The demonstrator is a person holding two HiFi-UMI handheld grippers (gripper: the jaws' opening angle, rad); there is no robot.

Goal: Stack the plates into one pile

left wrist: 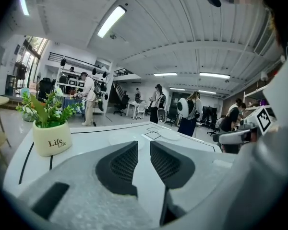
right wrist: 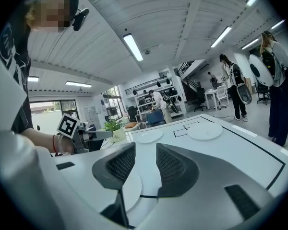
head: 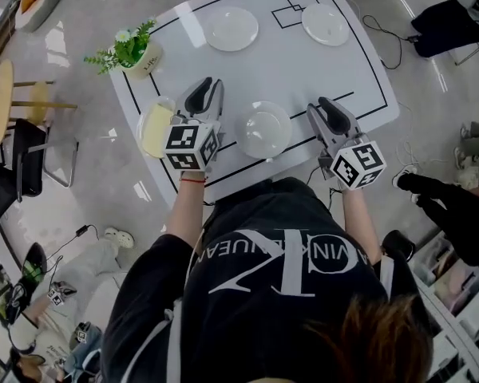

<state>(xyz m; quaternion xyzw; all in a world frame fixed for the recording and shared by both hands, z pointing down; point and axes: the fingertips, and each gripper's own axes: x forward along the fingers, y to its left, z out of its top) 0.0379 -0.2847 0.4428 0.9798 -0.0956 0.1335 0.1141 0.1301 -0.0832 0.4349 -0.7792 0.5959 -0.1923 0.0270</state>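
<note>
Four plates lie on the white table (head: 359,70). Two white plates sit at the far side, one in the middle (head: 231,29) and one to the right (head: 326,24). A third white plate (head: 263,128) lies near the front edge, between my grippers. A pale yellow plate (head: 154,128) rests at the left edge, partly under my left gripper (head: 206,84). That gripper hovers over the table with a narrow gap and nothing between its jaws (left wrist: 144,143). My right gripper (head: 323,104) is open and empty, just right of the near white plate (right wrist: 129,188).
A potted plant (head: 134,50) in a cream pot (left wrist: 50,137) stands at the table's far-left corner. Black lines and a small square outline (head: 297,8) mark the tabletop. Chairs, a cable and people stand on the floor around the table.
</note>
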